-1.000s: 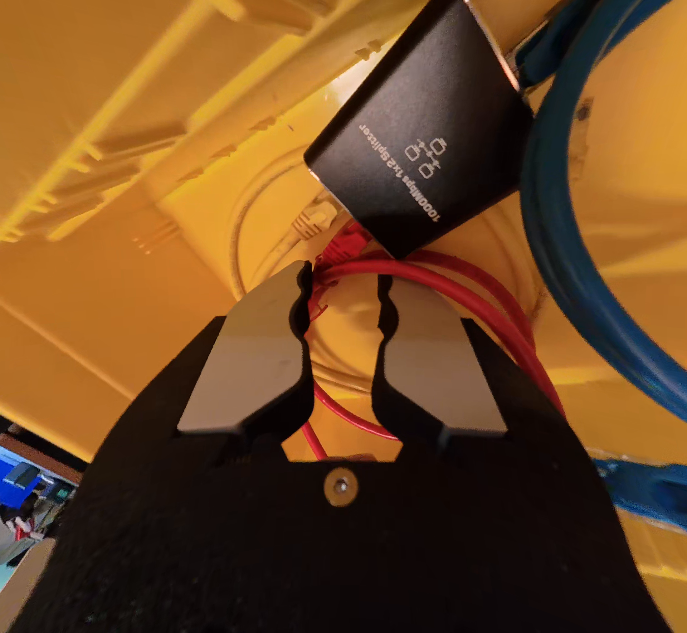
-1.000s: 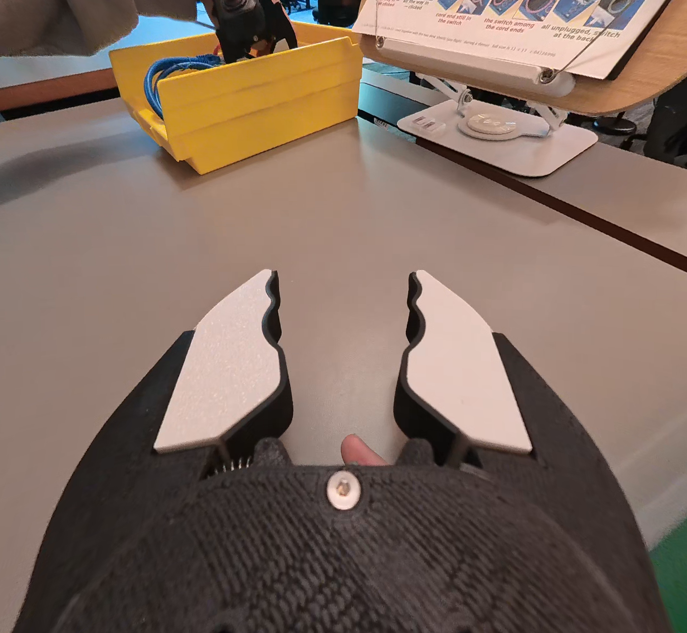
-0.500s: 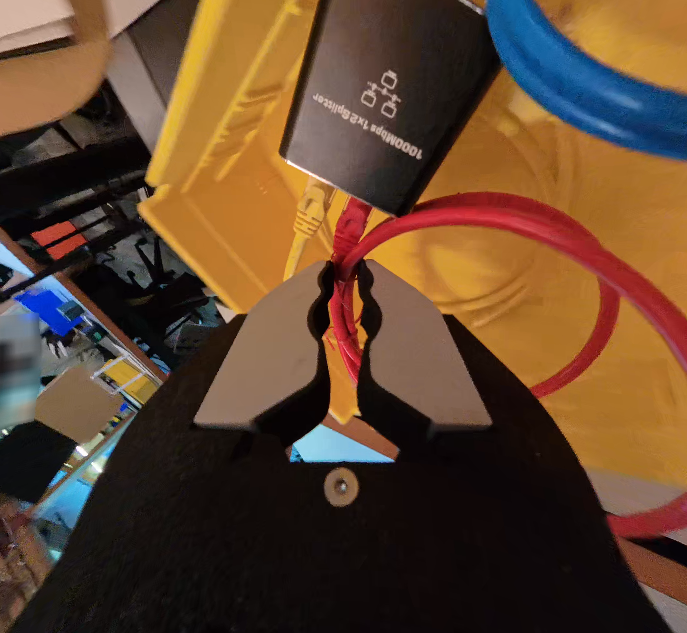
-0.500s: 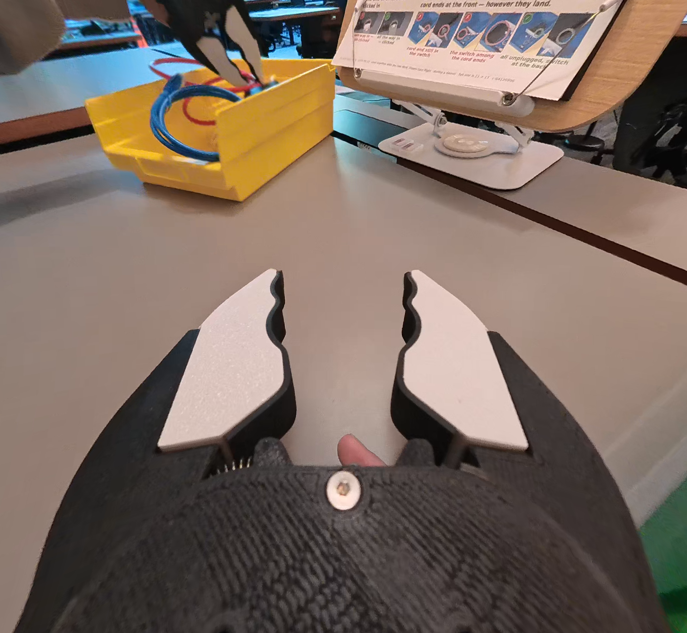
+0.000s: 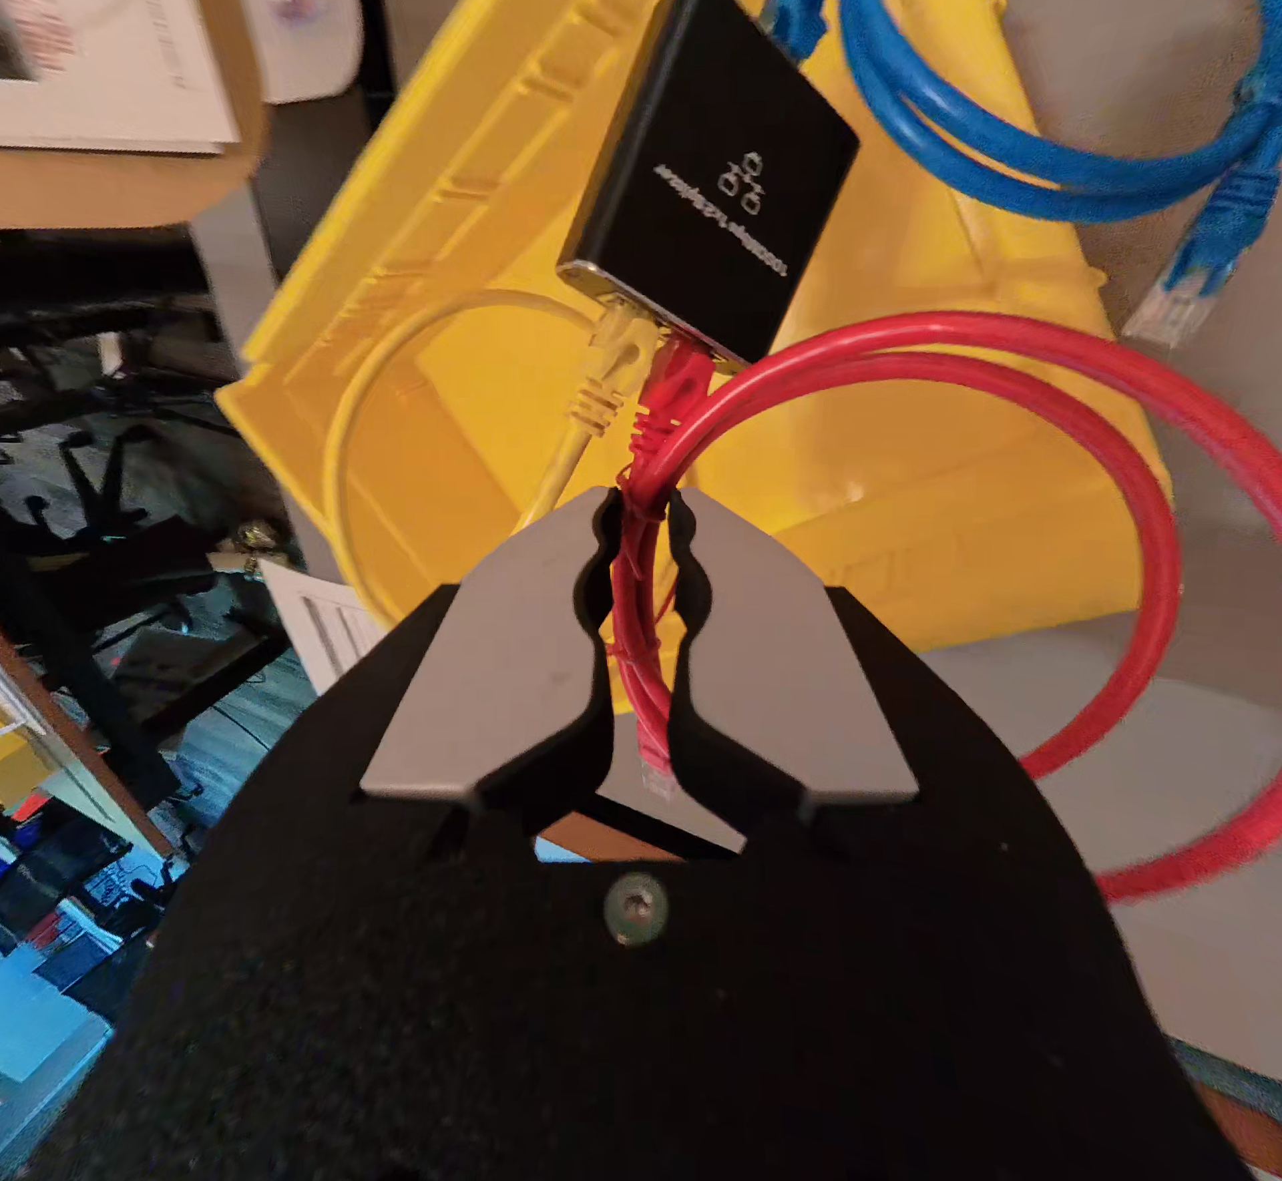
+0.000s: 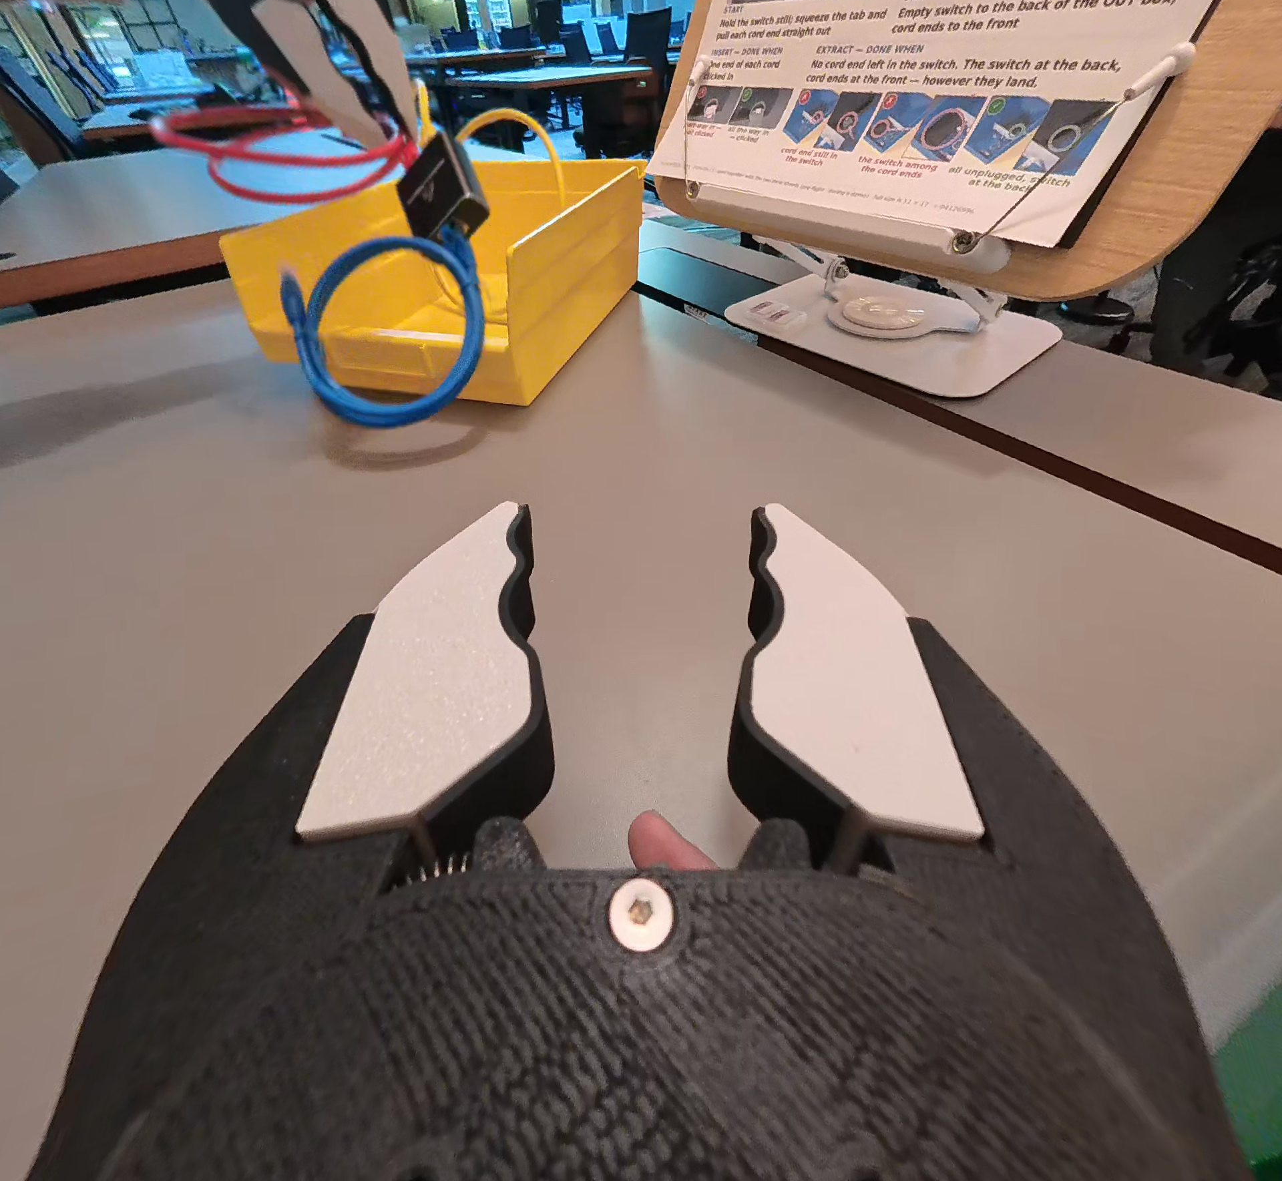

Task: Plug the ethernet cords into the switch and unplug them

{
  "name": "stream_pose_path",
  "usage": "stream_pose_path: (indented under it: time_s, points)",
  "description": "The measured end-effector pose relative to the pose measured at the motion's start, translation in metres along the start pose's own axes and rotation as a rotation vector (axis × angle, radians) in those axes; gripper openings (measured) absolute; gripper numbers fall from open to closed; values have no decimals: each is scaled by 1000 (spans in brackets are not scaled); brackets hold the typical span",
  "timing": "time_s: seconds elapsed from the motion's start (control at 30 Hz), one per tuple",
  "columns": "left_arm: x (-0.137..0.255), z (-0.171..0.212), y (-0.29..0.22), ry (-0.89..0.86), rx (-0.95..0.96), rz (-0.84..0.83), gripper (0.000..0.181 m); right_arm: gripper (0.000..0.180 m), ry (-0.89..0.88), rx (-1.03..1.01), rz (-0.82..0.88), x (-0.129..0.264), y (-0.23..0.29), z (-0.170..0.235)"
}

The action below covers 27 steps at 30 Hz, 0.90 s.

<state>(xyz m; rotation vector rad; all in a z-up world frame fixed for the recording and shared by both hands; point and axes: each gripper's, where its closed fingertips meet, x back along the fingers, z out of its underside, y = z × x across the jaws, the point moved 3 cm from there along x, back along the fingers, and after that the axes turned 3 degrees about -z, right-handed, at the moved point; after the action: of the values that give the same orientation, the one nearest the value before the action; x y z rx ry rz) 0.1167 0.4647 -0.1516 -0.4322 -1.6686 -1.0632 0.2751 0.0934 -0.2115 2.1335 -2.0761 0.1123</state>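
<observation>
My left gripper (image 5: 642, 502) is shut on the bundled red cord (image 5: 1082, 398) just below its plug. The black switch (image 5: 707, 176) hangs from that cord in the air above the yellow bin (image 5: 485, 190). The red, yellow (image 5: 603, 378) and blue (image 5: 971, 149) cords are all plugged into the switch. The blue cord's free plug (image 5: 1172, 308) dangles. In the right wrist view the switch (image 6: 440, 194) hangs under the left gripper (image 6: 399, 135), with the blue loop (image 6: 395, 329) in front of the bin (image 6: 555, 287). My right gripper (image 6: 642, 523) is open and empty over the table.
A wooden stand holding an instruction sheet (image 6: 936, 72) sits on a white base (image 6: 895, 329) at the back right. The grey table (image 6: 277, 558) has a dark seam (image 6: 1040, 454) running along its right side. Other tables and chairs stand far behind. The tips of one gripper are about 40 cm away from the tips of the other.
My left gripper closed on the red cord and lifted the switch with all three cords up out of the yellow bin. My right gripper stayed open over the table.
</observation>
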Motion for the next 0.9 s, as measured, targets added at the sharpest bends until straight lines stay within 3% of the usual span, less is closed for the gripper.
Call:
stream_pose_path:
  time_s: [0.2,0.33,0.5,0.63,0.9]
  points:
    - [-51,-3,0,119,-86,-54,15,60,10,-5,-7,-2,1,3]
    - [-46,11,39,278,-174,-276,32,60,17,-8,-6,-1,0,5]
    - [-26,-46,29,-32,-266,-252,75,60,7,-23,-7,1,-2,4]
    - [-49,-59,9,-13,-576,-282,63,60,15,-27,-17,0,-1,5]
    - [-97,-67,-13,-156,-719,-296,78,60,67,2,-24,-3,1,13]
